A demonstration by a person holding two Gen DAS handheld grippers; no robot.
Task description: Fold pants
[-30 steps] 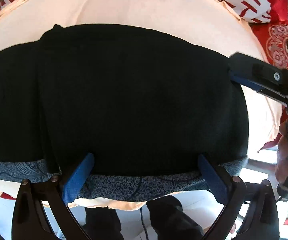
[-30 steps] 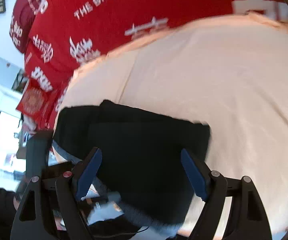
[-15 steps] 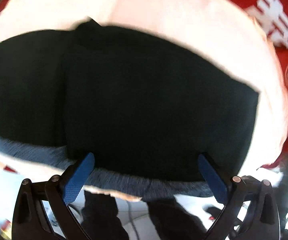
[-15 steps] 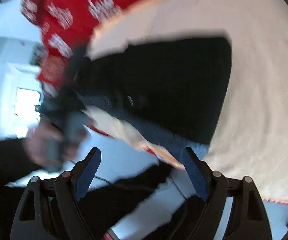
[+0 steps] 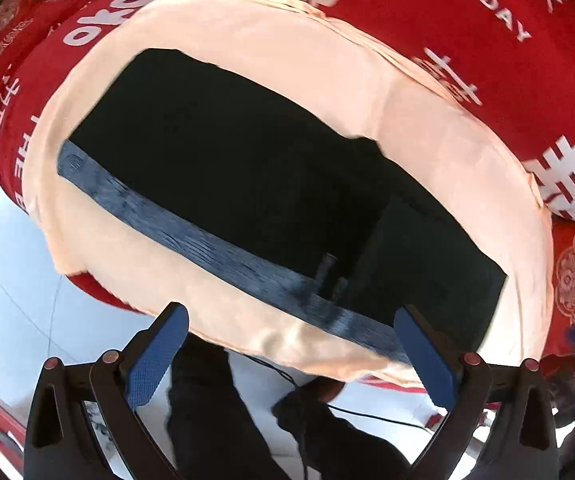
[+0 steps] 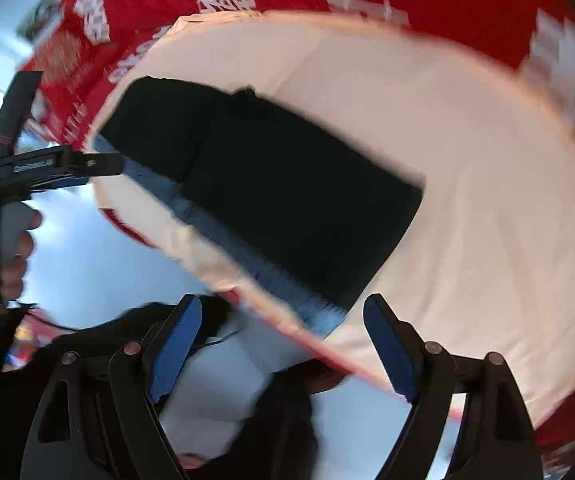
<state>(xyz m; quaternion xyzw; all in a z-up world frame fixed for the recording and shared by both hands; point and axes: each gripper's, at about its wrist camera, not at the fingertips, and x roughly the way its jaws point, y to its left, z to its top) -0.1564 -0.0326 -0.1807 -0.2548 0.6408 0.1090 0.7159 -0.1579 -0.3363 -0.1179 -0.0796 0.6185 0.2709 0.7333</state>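
The black pants (image 5: 247, 184) are lying folded into a flat dark rectangle on a pale peach cloth (image 5: 271, 48), which is covering a red printed bedspread (image 5: 467, 20). In the left wrist view the pants are stretching from about ten o'clock to four o'clock, with a blue-grey patterned waistband (image 5: 191, 236) running along their near edge, facing six o'clock. A second folded layer is showing as a seam toward three o'clock. The left gripper (image 5: 291, 356) is hovering above the near edge of the cloth with its blue pads (image 5: 155, 356) standing wide apart and nothing sitting between them; the pants are lying beyond its tips, untouched. In the right wrist view, which is blurring somewhat, the pants (image 6: 279, 184) are spreading from ten o'clock toward the centre, and the waistband (image 6: 247, 256) is slanting down toward six o'clock. The right gripper (image 6: 283, 344) is likewise gaping wide and gripping nothing, its tips framing the cloth's edge. At nine o'clock in that view the person's left hand (image 6: 3, 244) is clutching the handle of the other gripper. Dark trouser legs (image 5: 207, 412) of the person are showing below the bed edge, toward six o'clock.
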